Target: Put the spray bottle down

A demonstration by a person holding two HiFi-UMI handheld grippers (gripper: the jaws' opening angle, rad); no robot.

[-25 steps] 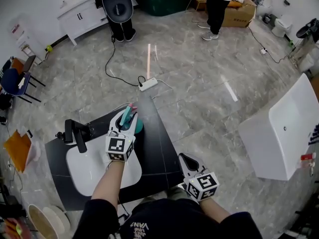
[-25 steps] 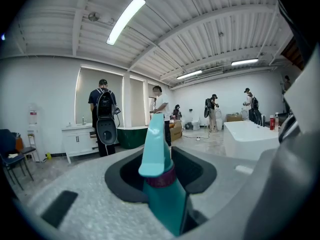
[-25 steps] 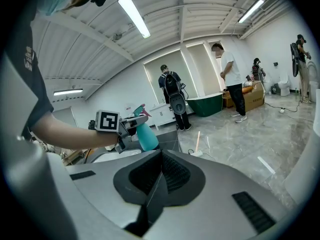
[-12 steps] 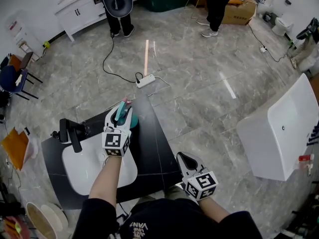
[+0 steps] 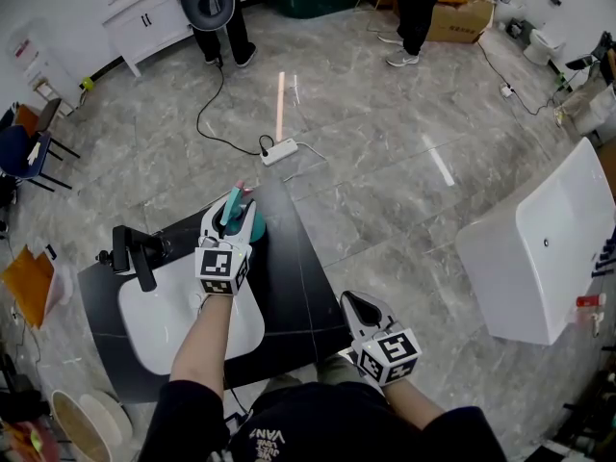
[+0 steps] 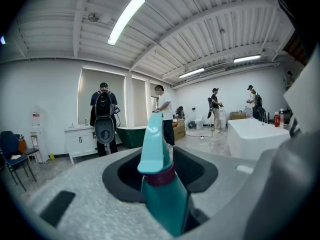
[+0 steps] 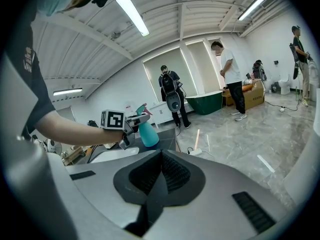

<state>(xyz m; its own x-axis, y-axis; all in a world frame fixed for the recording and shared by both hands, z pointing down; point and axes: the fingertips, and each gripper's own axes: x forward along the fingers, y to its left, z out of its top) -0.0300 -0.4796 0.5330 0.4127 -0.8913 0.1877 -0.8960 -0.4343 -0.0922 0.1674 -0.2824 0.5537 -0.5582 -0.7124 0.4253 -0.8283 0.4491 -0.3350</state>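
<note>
**Desk:** Where is the spray bottle [image 5: 233, 213] in this one?

**Photographer:** The teal bottle stands upright at the far corner of the black countertop [image 5: 298, 287]. It is just beyond the white basin [image 5: 164, 320], with the black faucet [image 5: 135, 258] off to its left.

**Desk:** Has it been let go?

**Photographer:** Not quite. The left gripper [image 5: 234, 221] has it between its jaws at about half spread. They are opening, but the bottle's body still sits close against them, nozzle pointing away from the person.

**Desk:** And the other hand?

**Photographer:** The right gripper [image 5: 361, 308] hangs off the counter's near right corner, well apart from the bottle. Its jaws are together with nothing in them.

**Desk:** Anything different from a second ago?

**Photographer:** Very little. Bottle and left gripper are at the same corner of the counter, and the right gripper has not shifted. Only the framing has drifted slightly.
</note>
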